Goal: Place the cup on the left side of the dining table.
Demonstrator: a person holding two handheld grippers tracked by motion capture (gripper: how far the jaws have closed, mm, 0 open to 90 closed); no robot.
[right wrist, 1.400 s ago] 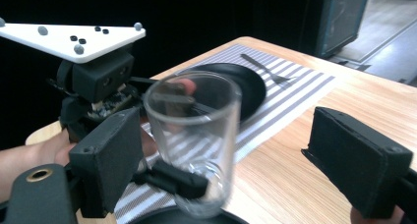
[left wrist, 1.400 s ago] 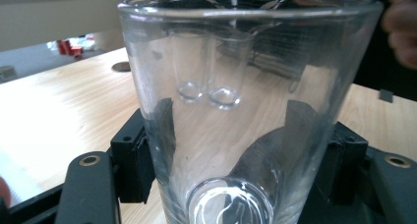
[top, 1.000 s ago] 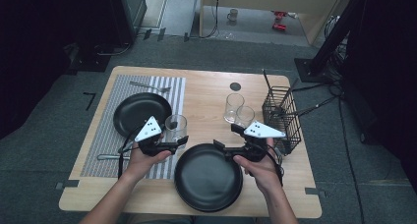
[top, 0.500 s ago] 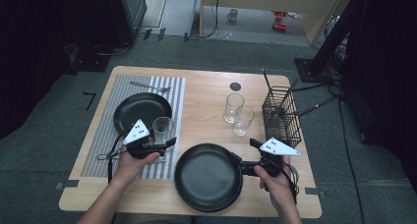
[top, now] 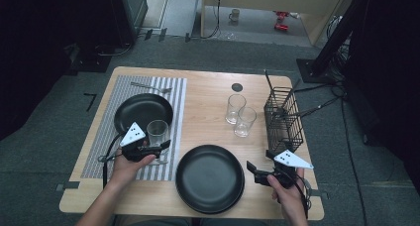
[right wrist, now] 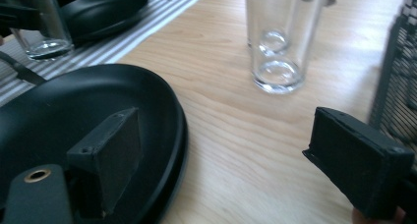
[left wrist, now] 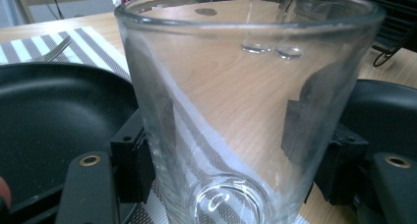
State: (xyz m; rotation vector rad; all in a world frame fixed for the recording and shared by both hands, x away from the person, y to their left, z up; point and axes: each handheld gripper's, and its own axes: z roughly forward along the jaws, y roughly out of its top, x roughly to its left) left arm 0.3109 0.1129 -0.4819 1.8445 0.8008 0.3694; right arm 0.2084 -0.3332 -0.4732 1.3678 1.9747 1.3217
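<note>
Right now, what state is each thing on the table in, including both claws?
Left claw: closed on the glass, which stands upright and empty on the striped mat.
Right claw: open, holding nothing, beside the front plate.
Front plate: empty.
Back plate: empty, on the mat.
Two glasses: upright, empty.
Fork: lying on the mat.

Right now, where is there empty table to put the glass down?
Bare wood lies between the striped grey placemat and the two clear empty glasses, above the near black round plate. The right edge is crowded by the black wire basket.
</note>
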